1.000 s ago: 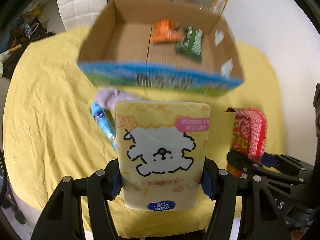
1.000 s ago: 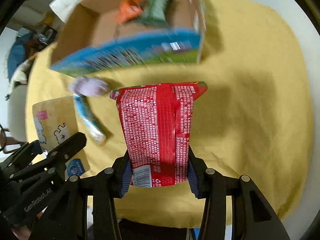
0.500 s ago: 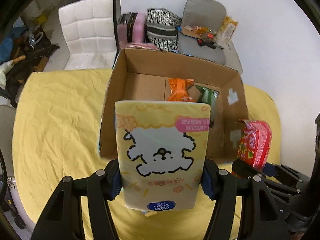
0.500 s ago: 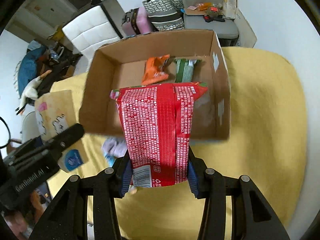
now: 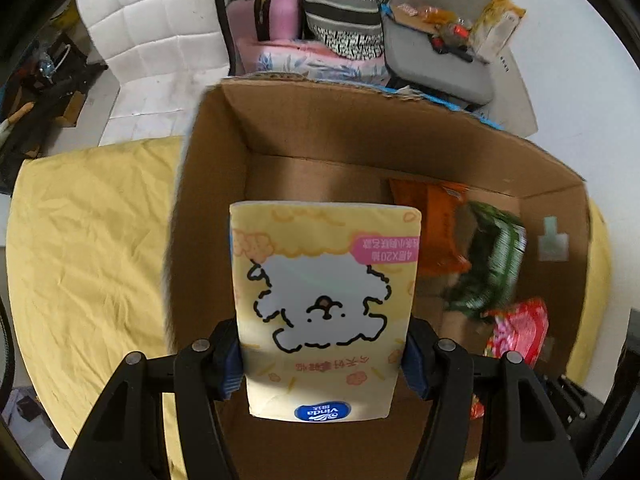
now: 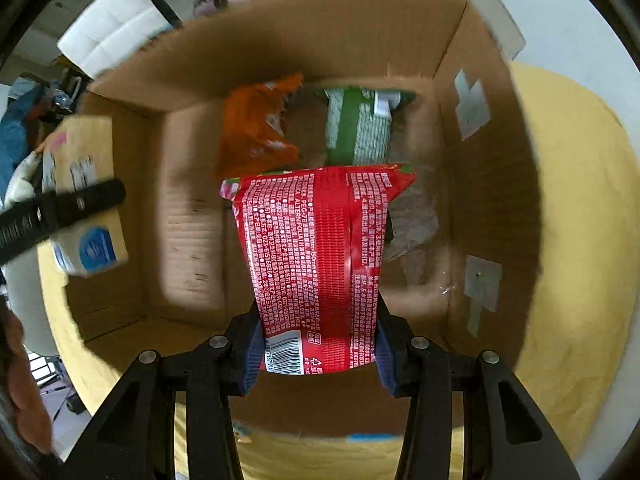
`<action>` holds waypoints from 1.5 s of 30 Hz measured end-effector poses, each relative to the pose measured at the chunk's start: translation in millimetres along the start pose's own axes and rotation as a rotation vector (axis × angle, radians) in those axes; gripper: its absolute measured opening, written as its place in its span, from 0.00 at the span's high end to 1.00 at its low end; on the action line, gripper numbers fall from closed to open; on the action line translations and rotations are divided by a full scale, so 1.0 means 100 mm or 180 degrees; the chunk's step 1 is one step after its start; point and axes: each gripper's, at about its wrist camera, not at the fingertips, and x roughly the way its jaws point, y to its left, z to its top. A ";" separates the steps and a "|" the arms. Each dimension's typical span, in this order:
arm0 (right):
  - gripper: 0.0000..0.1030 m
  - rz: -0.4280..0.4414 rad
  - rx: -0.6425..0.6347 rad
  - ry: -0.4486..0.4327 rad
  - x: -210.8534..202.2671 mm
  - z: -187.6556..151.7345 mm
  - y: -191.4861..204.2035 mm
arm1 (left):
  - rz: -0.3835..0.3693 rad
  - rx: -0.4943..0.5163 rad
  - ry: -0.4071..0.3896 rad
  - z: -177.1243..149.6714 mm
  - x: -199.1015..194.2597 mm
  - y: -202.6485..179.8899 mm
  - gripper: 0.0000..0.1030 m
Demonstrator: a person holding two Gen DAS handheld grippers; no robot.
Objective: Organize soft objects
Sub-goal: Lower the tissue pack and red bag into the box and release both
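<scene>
The left tool (image 5: 324, 354) is clamped on a yellow tissue pack (image 5: 325, 304) with a white puppy drawn on it. Its two blue pads (image 5: 232, 364) press the pack from both sides. The pack is held up over the left part of a big cardboard box (image 5: 320, 128).

The right tool (image 6: 316, 354) is clamped on a red packet (image 6: 316, 264) with small white writing and a barcode near the bottom. This packet hangs over the middle of the same box (image 6: 492, 184).

Inside the box, on its floor, lie an orange packet (image 6: 256, 136) and a green packet (image 6: 360, 128). They are side by side near the far wall, with the orange one on the left. In the left tool's view the orange packet (image 5: 436, 232) and the green packet (image 5: 492, 264) look blurry, and the red packet (image 5: 520, 330) peeks in at the right.

In the right tool's view the tissue pack (image 6: 84, 196) shows at the left edge, with a black finger of the left tool across it.

The box sits on a worktop covered with a yellow cloth (image 5: 88, 240). Behind the box there is a white chair (image 5: 156, 36), a pink suitcase (image 5: 276, 8), a black and white bag (image 5: 344, 16) and a gray seat (image 5: 436, 52) with small things on it.
</scene>
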 end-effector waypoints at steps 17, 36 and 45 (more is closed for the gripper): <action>0.29 -0.0120 -0.0041 0.0364 0.69 0.11 -0.14 | 0.0131 0.0120 0.0292 0.44 0.52 -0.14 0.40; 0.00 -0.0156 -0.0009 -0.0281 -0.40 -0.20 0.00 | 0.0096 0.0043 -0.0436 -0.35 -0.35 0.05 0.07; 0.00 -0.0376 -0.0073 -0.0700 -0.80 -0.57 -0.07 | 0.0085 -0.0043 -0.0705 -0.97 -0.69 0.11 0.06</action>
